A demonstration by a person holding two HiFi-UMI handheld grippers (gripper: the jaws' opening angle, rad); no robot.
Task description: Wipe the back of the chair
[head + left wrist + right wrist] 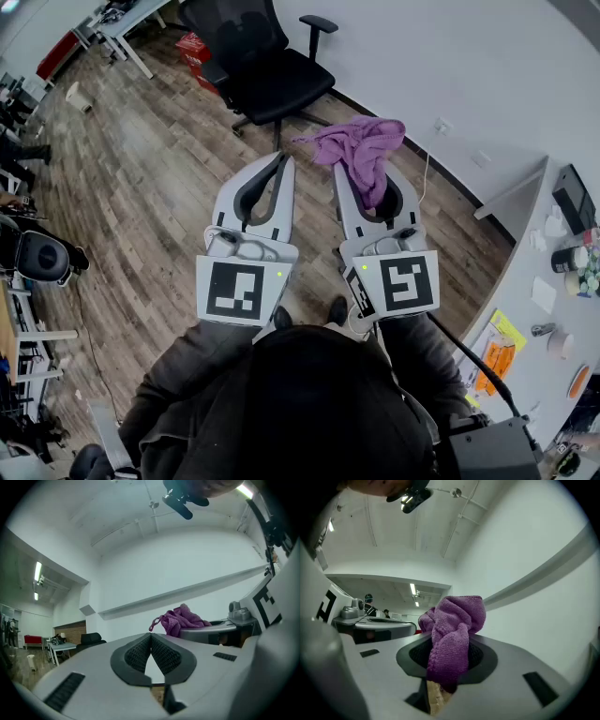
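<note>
Only the head view takes in the black wheeled office chair (261, 66). It stands upright on the wood-plank floor (155, 178) by the white wall (450, 66), backrest farthest off and seat towards the person. The right gripper view shows the right claw (451, 637) clamped on a crumpled purple terry cloth (457, 616), well short of the chair. The left claw (151, 635) is clenched, pads touching, with nothing between them. A cluttered white counter (525, 309) runs along the right.

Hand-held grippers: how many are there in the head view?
2. The left hand-held gripper is at centre left, shut and empty; the right hand-held gripper beside it is shut on the cloth.
</note>
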